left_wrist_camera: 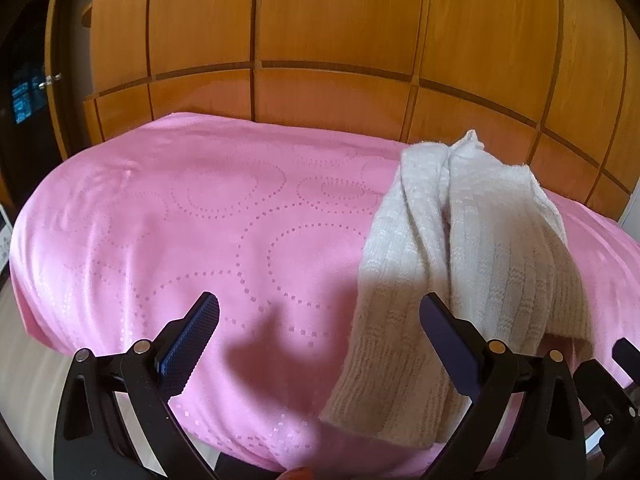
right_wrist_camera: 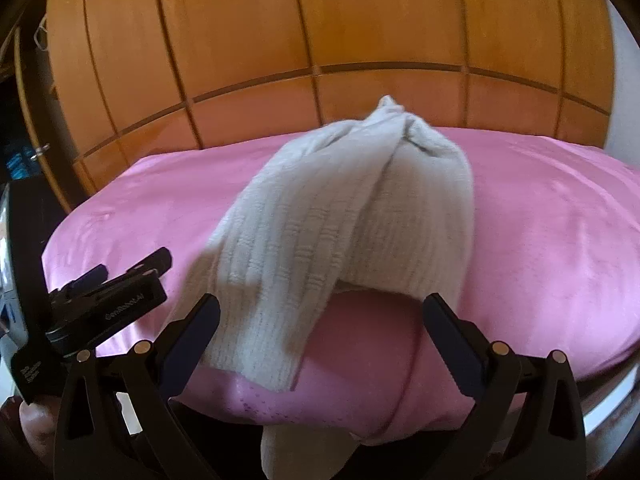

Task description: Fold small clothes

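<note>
Left tongs [left_wrist_camera: 320, 330] wide apart, empty | right tongs [right_wrist_camera: 320, 330] wide apart, empty | white knit garment [right_wrist_camera: 340, 220] bunched on pink blanket [left_wrist_camera: 180, 220]

One white ribbed knit garment [left_wrist_camera: 460, 264] lies bunched on one pink blanket with dotted circle patterns [left_wrist_camera: 180, 220]. Two black two-finger grippers show: the left gripper [left_wrist_camera: 320, 336] and the right gripper [right_wrist_camera: 320, 336], each with two blue-padded fingers. One panelled orange wooden wardrobe [left_wrist_camera: 320, 40] stands behind.

Garment [right_wrist_camera: 340, 220]: off-white, ribbed knit. Bed cover [left_wrist_camera: 180, 220]: pink, dotted-circle pattern. Wall panels [left_wrist_camera: 320, 20]: orange-brown wood, dark seams.
</note>
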Motion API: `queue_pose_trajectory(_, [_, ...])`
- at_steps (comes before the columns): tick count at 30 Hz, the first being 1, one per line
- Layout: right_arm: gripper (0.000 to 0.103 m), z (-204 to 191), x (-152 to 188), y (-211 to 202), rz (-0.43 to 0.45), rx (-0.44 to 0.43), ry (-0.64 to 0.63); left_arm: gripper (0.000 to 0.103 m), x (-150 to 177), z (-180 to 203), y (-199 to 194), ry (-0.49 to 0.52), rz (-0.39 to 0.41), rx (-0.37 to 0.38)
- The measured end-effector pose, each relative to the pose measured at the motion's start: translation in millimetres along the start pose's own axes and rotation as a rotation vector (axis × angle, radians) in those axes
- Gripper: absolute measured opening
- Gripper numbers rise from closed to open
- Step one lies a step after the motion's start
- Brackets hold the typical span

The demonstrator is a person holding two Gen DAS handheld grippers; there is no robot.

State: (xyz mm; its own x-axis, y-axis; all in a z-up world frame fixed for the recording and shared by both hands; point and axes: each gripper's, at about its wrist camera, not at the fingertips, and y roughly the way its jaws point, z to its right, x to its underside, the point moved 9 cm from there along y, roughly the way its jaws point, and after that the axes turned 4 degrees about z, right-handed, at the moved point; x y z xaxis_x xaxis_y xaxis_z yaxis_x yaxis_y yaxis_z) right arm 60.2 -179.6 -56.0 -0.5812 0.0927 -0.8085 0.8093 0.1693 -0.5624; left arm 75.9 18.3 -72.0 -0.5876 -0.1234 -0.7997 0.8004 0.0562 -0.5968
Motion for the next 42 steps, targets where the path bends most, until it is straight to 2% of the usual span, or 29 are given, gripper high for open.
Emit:
queue_pose_trajectory(1, [0.096,-0.4,0.8,4.1,-0.013,-0.022,0.002,0.099,0.9,-1.5,1.8,0.000,-0.004,-0.003])
queue_pose_trajectory(3, [0.079,-2.3,4.0,12.0,-0.050,-0.061,0.005,0.099,2.5,-3.3,4.3,0.001,-0.014,-0.001])
queue_pose_trajectory(5, [0.076,-5.9,9.5,22.0,-0.096,-0.098,0.006,0.099,1.8,-6.4,7.4,-0.004,-0.022,0.004])
queue_pose_trajectory(9, [0.068,-14.3,21.1,40.5,-0.170,-0.156,0.008,0.099,-1.9,-6.4,7.5,-0.019,-0.021,0.061])
queue_pose_trajectory(12, [0.064,-18.9,27.1,57.7,-0.230,-0.202,0.046,0.099,-0.6,-0.7,6.8,-0.026,-0.032,0.145])
queue_pose_trajectory(13, [0.064,-19.3,29.1,62.3,-0.242,-0.198,0.042,0.099,2.0,4.0,7.8,-0.015,-0.045,0.177])
queue_pose_trajectory(16, [0.064,-17.4,34.0,77.9,-0.276,-0.189,0.064,0.099,10.9,9.9,15.6,0.014,-0.084,0.211])
queue_pose_trajectory(17, [0.057,-18.2,34.9,79.4,-0.266,-0.186,0.047,0.099,12.6,11.5,17.6,0.010,-0.096,0.222])
queue_pose_trajectory(18, [0.038,-19.8,33.9,80.5,-0.258,-0.178,0.017,0.099,15.4,10.1,20.7,-0.004,-0.110,0.229])
queue_pose_trajectory(19, [0.027,-23.9,33.3,81.3,-0.253,-0.185,-0.018,0.099,16.6,9.2,23.0,-0.010,-0.118,0.230])
queue_pose_trajectory(20, [0.007,-28.9,34.9,82.3,-0.263,-0.206,-0.040,0.099,18.4,7.9,25.8,-0.018,-0.130,0.232])
queue_pose_trajectory(22, [0.007,-35.6,32.7,78.5,-0.271,-0.237,-0.089,0.099,20.1,4.0,31.1,-0.040,-0.150,0.230])
queue_pose_trajectory(25, [0.006,-25.9,-1.3,48.7,-0.175,-0.258,-0.115,0.099,17.9,2.1,33.4,-0.059,-0.158,0.257])
queue_pose_trajectory(28, [0.006,21.2,-57.0,15.2,-0.019,-0.162,-0.105,0.099,18.1,12.5,31.0,-0.035,-0.165,0.315])
queue_pose_trajectory(30, [0.006,76.6,-98.6,-3.0,0.084,-0.011,-0.088,0.098,21.5,27.3,30.4,0.009,-0.172,0.337])
queue_pose_trajectory(34, [0.006,186.1,-150.6,-13.6,0.174,0.270,-0.008,0.097,32.7,50.1,38.1,0.088,-0.197,0.327])
queue_pose_trajectory(37, [0.006,270.0,-173.8,-8.9,0.186,0.492,0.042,0.077,43.6,56.1,45.3,0.145,-0.227,0.297])
queue_pose_trajectory(39, [0.006,315.8,-178.6,-1.1,0.165,0.576,0.101,0.065,44.3,53.5,48.5,0.167,-0.219,0.272])
queue_pose_trajectory(41, [0.006,362.1,-179.2,11.6,0.134,0.672,0.154,0.033,39.3,50.7,48.1,0.150,-0.215,0.295])
queue_pose_trajectory(42, [0.006,379.3,-177.3,17.1,0.118,0.703,0.178,0.024,36.2,49.2,48.7,0.136,-0.219,0.307])
